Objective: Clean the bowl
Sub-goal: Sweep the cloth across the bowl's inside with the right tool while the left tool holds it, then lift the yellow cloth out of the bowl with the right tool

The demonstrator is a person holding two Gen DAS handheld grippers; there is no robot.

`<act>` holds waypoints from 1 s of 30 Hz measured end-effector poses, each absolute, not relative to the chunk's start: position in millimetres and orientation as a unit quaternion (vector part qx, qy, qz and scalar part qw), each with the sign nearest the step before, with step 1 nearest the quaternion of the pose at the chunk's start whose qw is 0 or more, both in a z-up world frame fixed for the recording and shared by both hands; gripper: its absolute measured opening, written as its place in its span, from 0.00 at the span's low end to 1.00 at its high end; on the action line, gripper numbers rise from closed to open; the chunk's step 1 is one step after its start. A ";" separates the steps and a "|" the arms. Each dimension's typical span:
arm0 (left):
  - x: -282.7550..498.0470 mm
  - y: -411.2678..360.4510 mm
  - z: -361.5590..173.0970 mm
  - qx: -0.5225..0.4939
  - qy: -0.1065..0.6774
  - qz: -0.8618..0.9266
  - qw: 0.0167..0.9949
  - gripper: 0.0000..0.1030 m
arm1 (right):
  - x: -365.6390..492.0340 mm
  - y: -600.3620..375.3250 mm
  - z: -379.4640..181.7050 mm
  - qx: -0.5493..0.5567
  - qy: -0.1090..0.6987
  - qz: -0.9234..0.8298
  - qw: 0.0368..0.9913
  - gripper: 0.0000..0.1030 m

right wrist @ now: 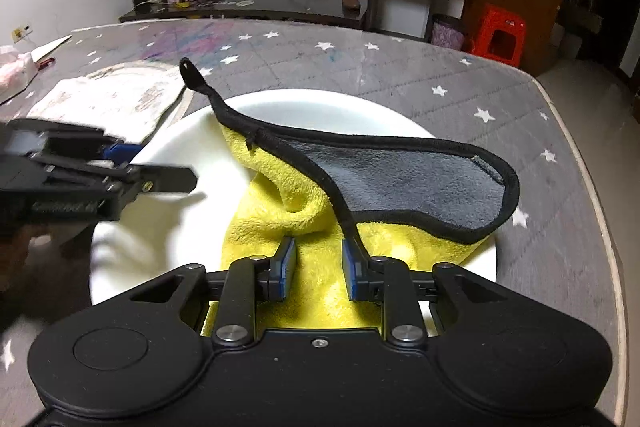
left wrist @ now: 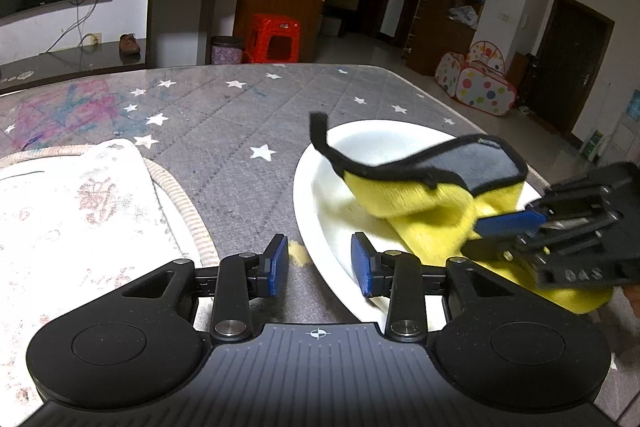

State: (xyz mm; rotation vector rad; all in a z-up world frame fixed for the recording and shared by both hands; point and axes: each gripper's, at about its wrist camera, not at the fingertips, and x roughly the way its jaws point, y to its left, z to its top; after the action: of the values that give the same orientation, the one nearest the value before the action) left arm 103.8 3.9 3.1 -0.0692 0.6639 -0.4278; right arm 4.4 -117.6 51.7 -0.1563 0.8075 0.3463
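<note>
A white bowl sits on the grey star-patterned table; it also shows in the right wrist view. A yellow and grey cloth with black trim lies bunched inside it, also seen in the left wrist view. My right gripper is closed on the yellow cloth inside the bowl; it appears blurred in the left wrist view. My left gripper is open, its jaws astride the bowl's near rim without clamping it. It shows blurred at the bowl's left edge in the right wrist view.
A pale patterned cloth lies on a round mat left of the bowl, also in the right wrist view. A small crumb patch lies on the table by the bowl's rim. The table edge curves at the right.
</note>
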 end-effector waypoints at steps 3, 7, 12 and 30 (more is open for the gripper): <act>103.7 2.2 1.9 -0.032 0.325 -0.206 0.923 0.37 | -1.5 -118.5 53.5 -0.076 0.393 0.175 0.899 0.26; 101.3 -8.0 3.1 -0.008 0.328 -0.192 0.925 0.36 | -13.3 -115.4 56.1 -0.101 0.400 0.193 0.890 0.25; 93.7 -21.4 6.1 0.010 0.337 -0.181 0.924 0.28 | -15.3 -112.9 58.1 -0.135 0.394 0.187 0.890 0.25; 84.8 -37.9 21.5 -0.017 0.367 -0.082 0.927 0.24 | 7.5 -129.4 47.8 -0.242 0.282 0.094 0.924 0.14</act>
State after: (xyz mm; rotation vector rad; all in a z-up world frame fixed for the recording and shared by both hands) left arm 84.8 -37.9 21.5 -0.0356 0.7519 -0.1685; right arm 7.5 -129.4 47.8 -0.4966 0.5781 0.1935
